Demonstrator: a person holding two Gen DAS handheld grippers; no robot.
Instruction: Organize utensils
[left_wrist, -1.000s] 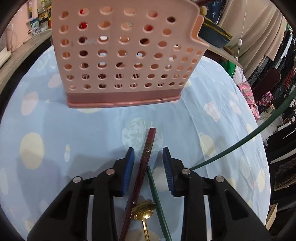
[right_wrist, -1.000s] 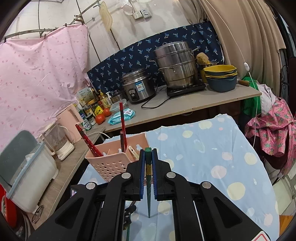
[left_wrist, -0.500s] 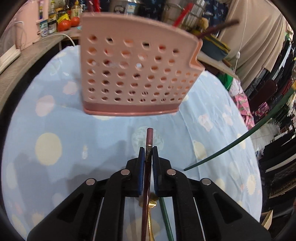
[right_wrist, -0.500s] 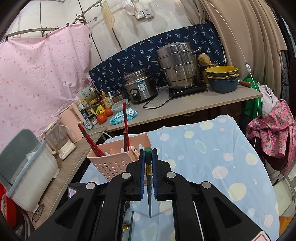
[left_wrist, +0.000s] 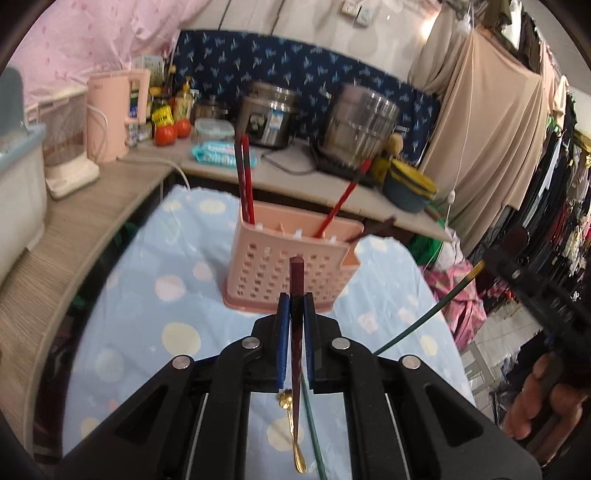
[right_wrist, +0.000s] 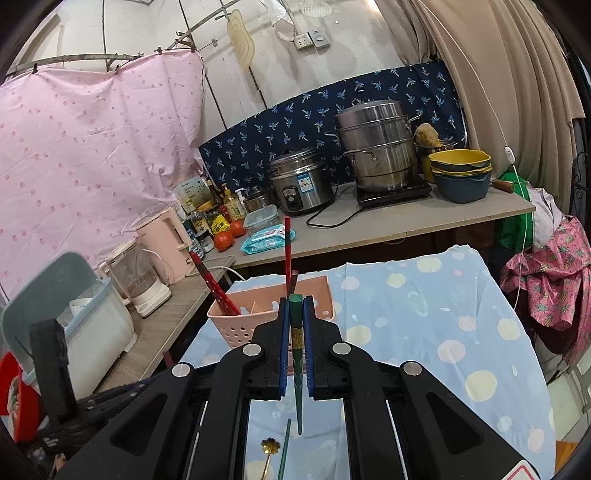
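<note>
Left wrist view: I hold a dark red chopstick (left_wrist: 295, 332) in my left gripper (left_wrist: 295, 306), raised in front of the pink basket (left_wrist: 288, 266).

The left jaws, which have just been closing, are now pinched narrow on that chopstick, its blunt end poking out toward the basket standing on the blue spotted tablecloth (left_wrist: 147, 302). Below the gripper, a gold spoon (left_wrist: 293, 432) and a green chopstick (left_wrist: 314, 432) lie on the cloth side by side. Red chopsticks (left_wrist: 245, 177) stand in the basket's compartments. In the right wrist view, my right gripper (right_wrist: 296, 314) is clamped tight on another green chopstick (right_wrist: 297, 369), point hanging down, held apart from the basket. A hand (left_wrist: 535, 398) grips the right tool's handle at the frame edge.
</note>
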